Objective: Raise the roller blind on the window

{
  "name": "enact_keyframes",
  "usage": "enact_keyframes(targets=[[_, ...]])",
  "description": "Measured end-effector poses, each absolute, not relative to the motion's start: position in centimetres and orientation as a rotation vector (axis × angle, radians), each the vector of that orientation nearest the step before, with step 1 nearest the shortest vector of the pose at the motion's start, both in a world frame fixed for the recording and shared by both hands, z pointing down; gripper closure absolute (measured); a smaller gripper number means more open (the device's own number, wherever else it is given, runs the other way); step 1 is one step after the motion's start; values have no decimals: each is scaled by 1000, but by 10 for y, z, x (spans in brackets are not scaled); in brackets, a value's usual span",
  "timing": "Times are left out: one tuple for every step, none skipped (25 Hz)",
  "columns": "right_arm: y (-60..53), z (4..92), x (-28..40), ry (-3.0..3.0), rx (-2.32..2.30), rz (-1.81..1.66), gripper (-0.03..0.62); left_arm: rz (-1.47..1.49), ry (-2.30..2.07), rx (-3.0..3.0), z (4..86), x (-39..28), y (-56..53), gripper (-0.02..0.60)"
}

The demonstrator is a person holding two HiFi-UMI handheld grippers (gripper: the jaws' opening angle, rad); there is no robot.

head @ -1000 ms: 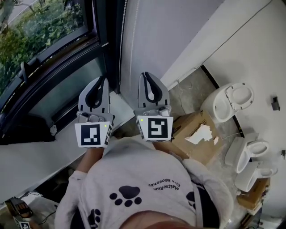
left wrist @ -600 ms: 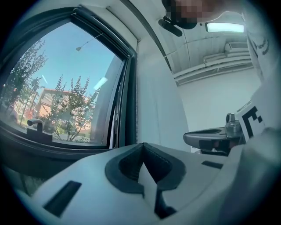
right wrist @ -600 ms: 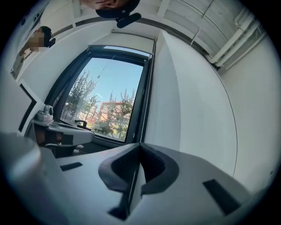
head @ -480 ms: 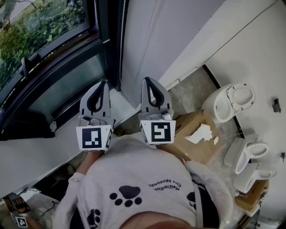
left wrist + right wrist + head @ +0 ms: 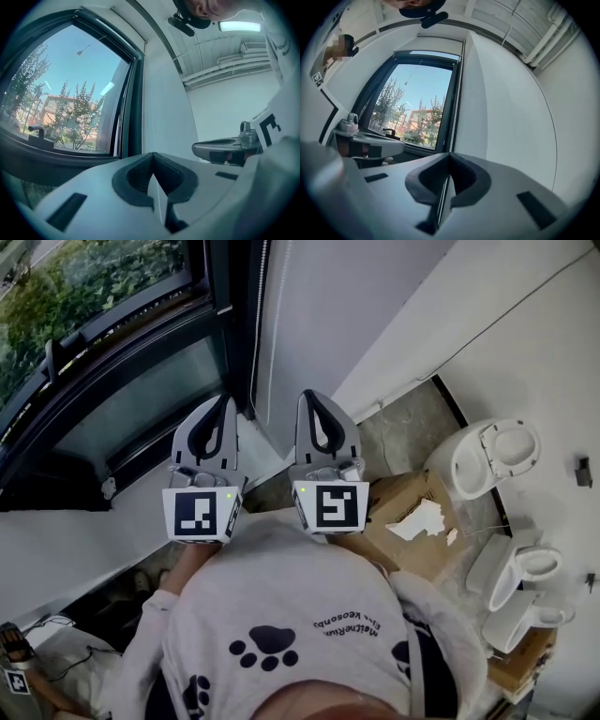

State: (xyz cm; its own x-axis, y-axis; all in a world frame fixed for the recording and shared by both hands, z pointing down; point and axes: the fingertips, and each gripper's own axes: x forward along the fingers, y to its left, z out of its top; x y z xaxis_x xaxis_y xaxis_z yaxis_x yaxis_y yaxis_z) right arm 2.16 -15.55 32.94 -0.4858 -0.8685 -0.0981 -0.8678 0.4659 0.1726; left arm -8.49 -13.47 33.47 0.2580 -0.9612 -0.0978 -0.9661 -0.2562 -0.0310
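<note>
Nearest, two tongs held up side by side, tips toward the right edge of the window. Right tongs point(image 5: 315, 396) closed, pinching the bead chain point(image 5: 443, 199), plainly threaded down through the seam between the pads. Left tongs point(image 5: 223, 401) closed too, with a thin beaded line in the seam, so judged to be nipping a strand of the same chain. Level with each other, neither clearly nearer.

Just beyond the tips, chain rising straight up, long axis vertical, hugging the dark frame between glass and white wall. Lies ahead of and above both tongs, so calls for a pull straight down along that line, not sideways. One chain counted; cannot tell separate strands apart with any certainty.

Farther, one window point(image 5: 417, 103), with one handle point(image 5: 389, 132) low on its frame. Glass mostly bare. Roller blind point(image 5: 433, 54) showing only as a pale band across the very top of the pane, judged to be its lower edge and already high. Outside, trees and a building.

Down on the floor to the right, well apart from all this, one torn cardboard box point(image 5: 403, 521) and three white toilets point(image 5: 487, 457).
</note>
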Motion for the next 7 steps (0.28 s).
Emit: enact_keyframes(targets=[[-156,329,22,-2693,1584,-314,586,92,1864,-2419,334,-83,-135,572],[-156,330,22,-2698,1575,-312,586,92,1867,-2415,335,-82,-136,573],[-156,331,23,-2703,1564,-307,586,93,1871,-2411,335,-80,-135,572],[-155,332,24,-2707,1555,-301,586,92,1874,-2409,336,-78,-135,572],[-155,334,26,-2710,1547,-294,586,91,1879,-2408,337,-76,-135,572],[-155,335,27,-2715,1540,-288,586,90,1885,-2408,337,-74,-134,572],[-155,336,28,-2719,1534,-281,586,89,1891,-2408,338,-72,-134,572]])
